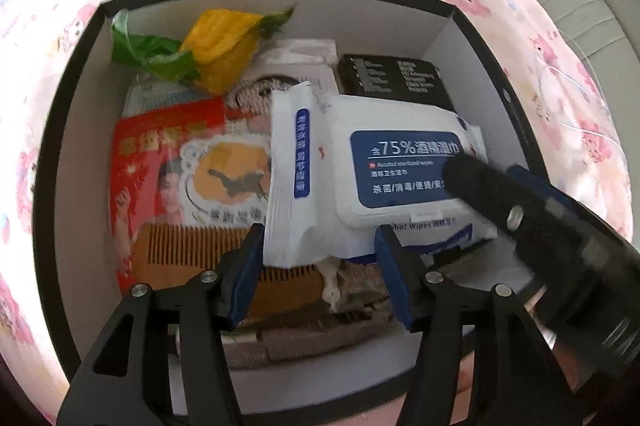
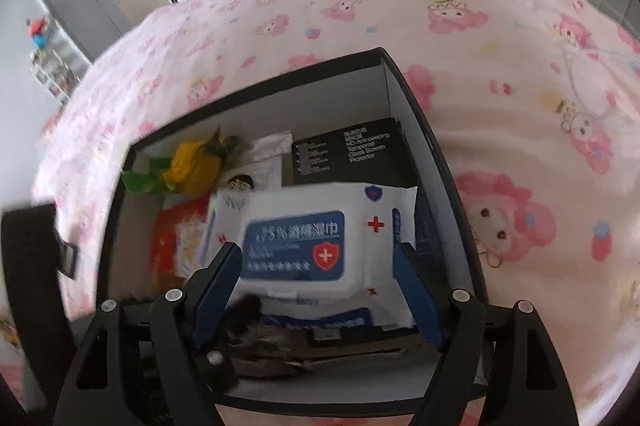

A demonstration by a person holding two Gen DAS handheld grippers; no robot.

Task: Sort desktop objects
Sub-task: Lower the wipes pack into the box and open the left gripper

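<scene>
I read this as the end of a placing step: the white soft-plastic pack of alcohol wipes with a blue label (image 1: 400, 178) now lies inside the black-walled, white-lined cardboard box (image 1: 52, 154) that sits on the bed's pink cartoon-print sheet (image 2: 500, 98), and both grippers look to be letting it go

Going left to right in the left wrist view: a glossy red printed packet (image 1: 160, 162) lies flat with a tan wooden comb (image 1: 188, 246) on its lower part; behind them a crinkled yellow and green artificial flower (image 1: 212, 46); then the wipes pack, pillowy with a stiff flip lid, lying tilted across the pile; at the far right a matte black rectangular carton (image 1: 396, 78), which the right wrist view shows to be a tempered glass screen protector

My left gripper (image 1: 320, 258) has its jaws apart around the pack's crimped near end, and I see a gap at each pad, so nothing is clamped. My right gripper (image 2: 320, 278) stands wide open with the pack between its fingers, also free of the pads as far as the blur lets me judge

Next move, I judge: lift both grippers straight up clear of the box walls without snagging the slippery film, then go for another loose item; I can see 0 left outside the box from here
</scene>
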